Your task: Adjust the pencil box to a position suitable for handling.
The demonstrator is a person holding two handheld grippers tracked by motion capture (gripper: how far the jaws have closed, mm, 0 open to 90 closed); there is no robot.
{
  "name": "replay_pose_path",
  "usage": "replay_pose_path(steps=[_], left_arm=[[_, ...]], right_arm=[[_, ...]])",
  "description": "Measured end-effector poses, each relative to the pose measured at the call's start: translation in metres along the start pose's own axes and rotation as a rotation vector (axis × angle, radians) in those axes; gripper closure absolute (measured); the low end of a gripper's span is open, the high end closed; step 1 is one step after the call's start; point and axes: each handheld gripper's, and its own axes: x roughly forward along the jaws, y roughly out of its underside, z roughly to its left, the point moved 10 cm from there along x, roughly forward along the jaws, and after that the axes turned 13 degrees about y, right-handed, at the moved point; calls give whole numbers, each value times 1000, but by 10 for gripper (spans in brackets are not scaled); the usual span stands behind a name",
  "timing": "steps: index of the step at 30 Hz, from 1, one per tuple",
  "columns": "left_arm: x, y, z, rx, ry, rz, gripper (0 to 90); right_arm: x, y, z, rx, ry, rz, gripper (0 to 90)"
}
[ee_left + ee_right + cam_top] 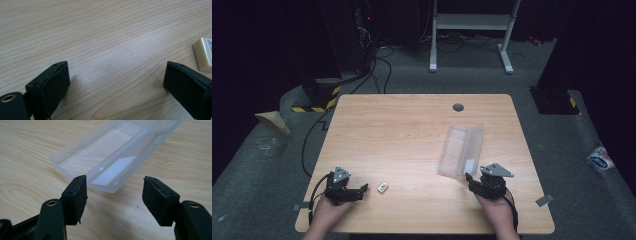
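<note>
An open clear plastic case [462, 149] lies right of the table's middle, its two halves spread flat, with a white label inside one half. My right gripper [476, 177] rests just in front of its near end. In the right gripper view the right gripper [115, 180] stands open, and the case [112, 157] lies just beyond the fingertips without touching them. A small cream eraser [383, 187] lies near the front left. My left gripper [362, 191] sits to its left, pointing toward it. In the left gripper view the left gripper [116, 68] is open over bare wood, with the eraser [203, 53] beside the right jaw.
The wooden table [412, 125] has a round cable hole [458, 107] near its far edge and a strip of tape [544, 200] at the front right corner. Beyond it are cables and a white stand [472, 22] on the grey floor.
</note>
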Motion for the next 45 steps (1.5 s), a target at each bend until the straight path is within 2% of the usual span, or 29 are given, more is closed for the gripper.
replay_pose_path(steps=[8,13,19,26,28,31,38,41,45], left_arm=[[0,0,0,3,0,0,70],[0,0,0,5,2,0,70],[0,0,0,7,5,0,70],[0,0,-1,8,8,2,70],[0,0,-1,8,8,2,70],[0,0,-1,8,8,2,70],[0,0,-1,8,8,2,70],[0,0,-1,7,8,2,70],[0,0,-1,7,7,2,71]], right_arm=[[1,2,-11,18,17,4,361],[1,6,-23,35,41,13,363],[4,9,-46,71,81,19,365],[7,14,-84,147,157,35,372],[7,15,-90,172,165,37,375],[6,15,-86,168,156,35,377],[17,13,-53,114,95,49,342],[26,8,-47,99,112,46,348],[39,10,-49,102,121,78,363]])
